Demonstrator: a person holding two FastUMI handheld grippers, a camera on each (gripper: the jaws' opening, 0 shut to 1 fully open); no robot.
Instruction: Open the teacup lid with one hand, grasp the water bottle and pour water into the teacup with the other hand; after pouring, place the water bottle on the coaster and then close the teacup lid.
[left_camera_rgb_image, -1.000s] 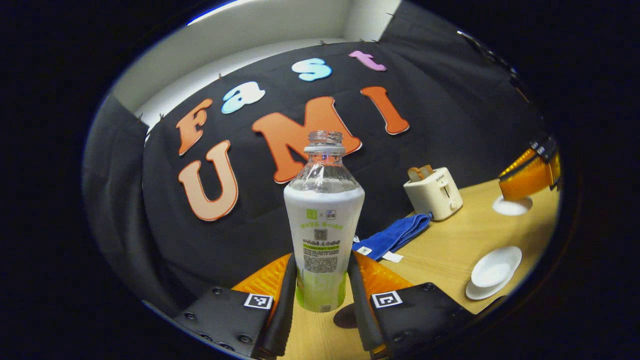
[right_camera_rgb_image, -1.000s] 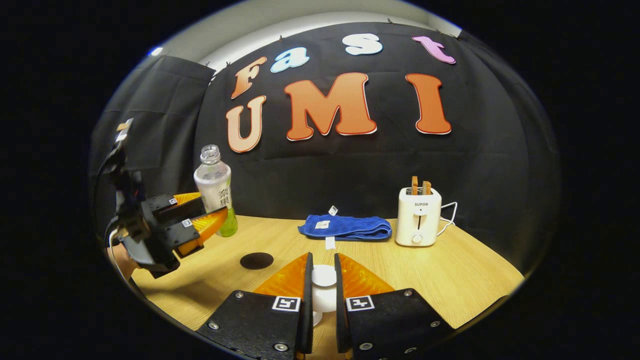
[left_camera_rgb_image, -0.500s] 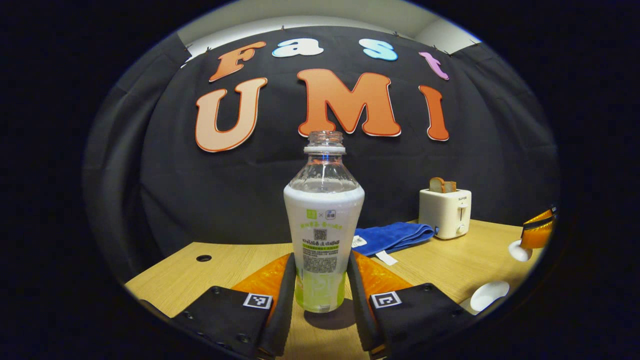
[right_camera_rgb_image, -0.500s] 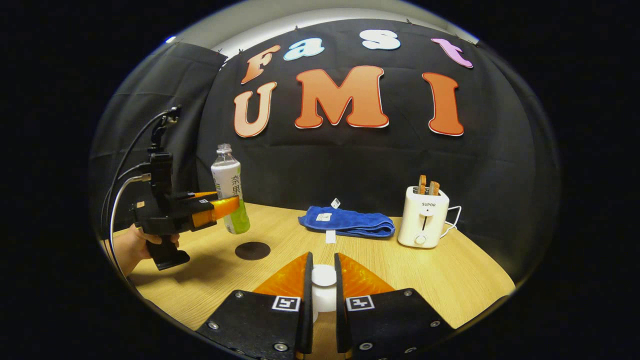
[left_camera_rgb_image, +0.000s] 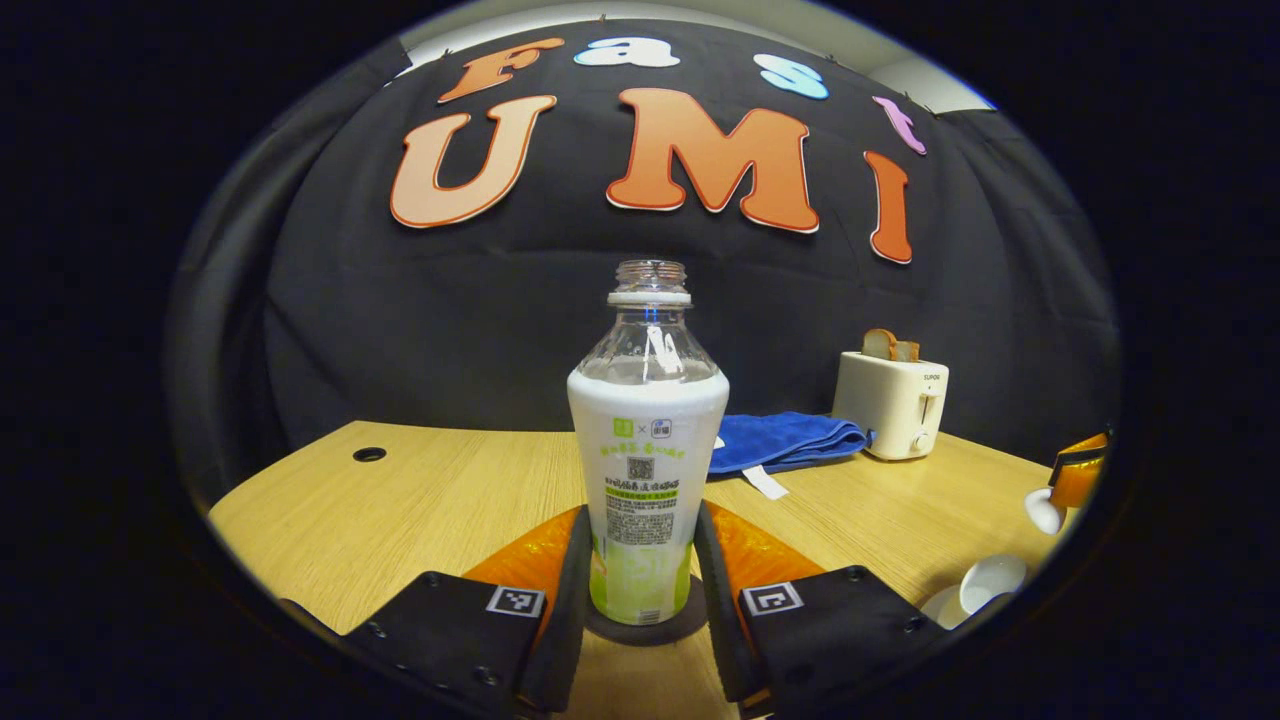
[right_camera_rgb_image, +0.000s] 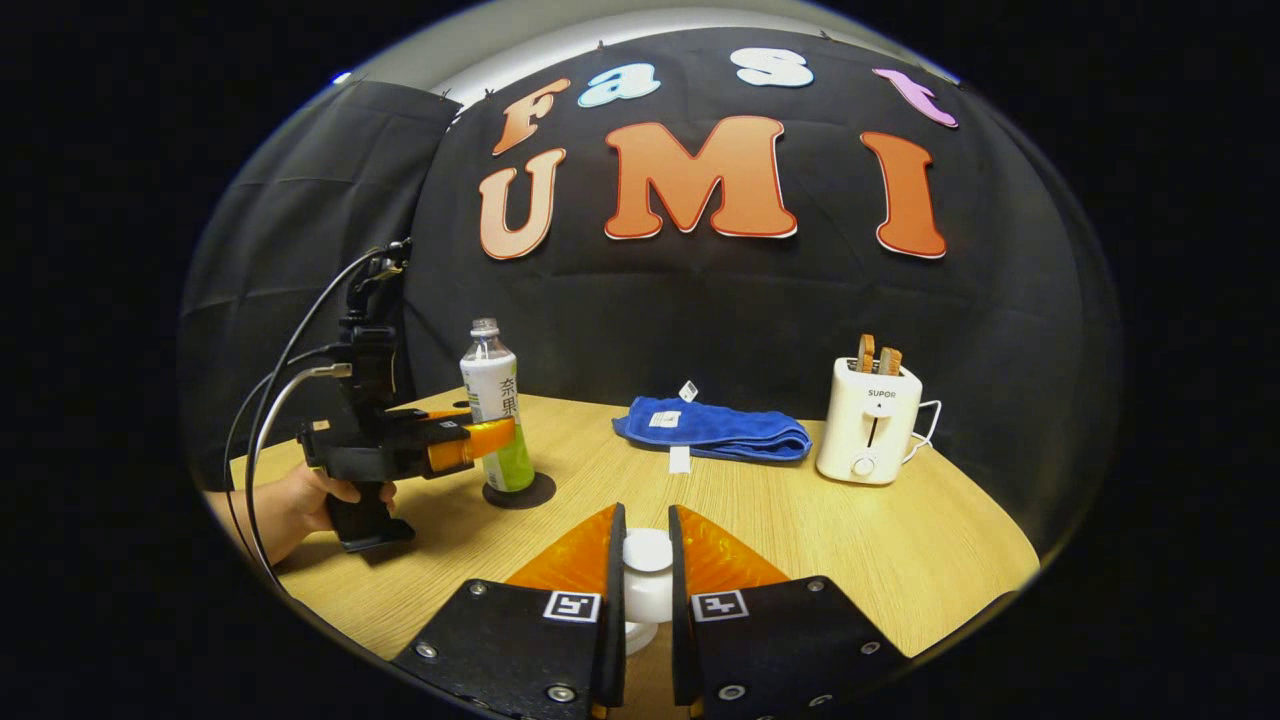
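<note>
— What is the left side doing?

— I am gripping the water bottle (left_camera_rgb_image: 647, 480) with the left gripper (left_camera_rgb_image: 640, 600), both fingers pressing on its lower label; it is standing upright, uncapped, on the dark coaster (left_camera_rgb_image: 690, 625), toward the left end of the worktop (left_camera_rgb_image: 420, 510); in the right gripper view I am seeing the same bottle (right_camera_rgb_image: 495, 415) sitting on the coaster (right_camera_rgb_image: 535, 493), with a hand (right_camera_rgb_image: 310, 495) holding the left gripper (right_camera_rgb_image: 490, 440) beside it.

— And the right?

— I am pinching the white teacup lid (right_camera_rgb_image: 647, 575) by its knob in the right gripper (right_camera_rgb_image: 641, 590), fingers closed on it; the lid is being held above the near edge of the worktop (right_camera_rgb_image: 900, 540); from the left gripper view the open teacup (left_camera_rgb_image: 990, 578) is sitting on its saucer (left_camera_rgb_image: 938, 607) near the right edge; the right gripper's fingers (left_camera_rgb_image: 1078, 470) are hanging above it with the lid (left_camera_rgb_image: 1040, 508).

— Farther back?

— A folded blue towel (right_camera_rgb_image: 715, 430) is lying by the far edge; a white toaster (right_camera_rgb_image: 868, 425) with toast in it is standing to its right.
</note>
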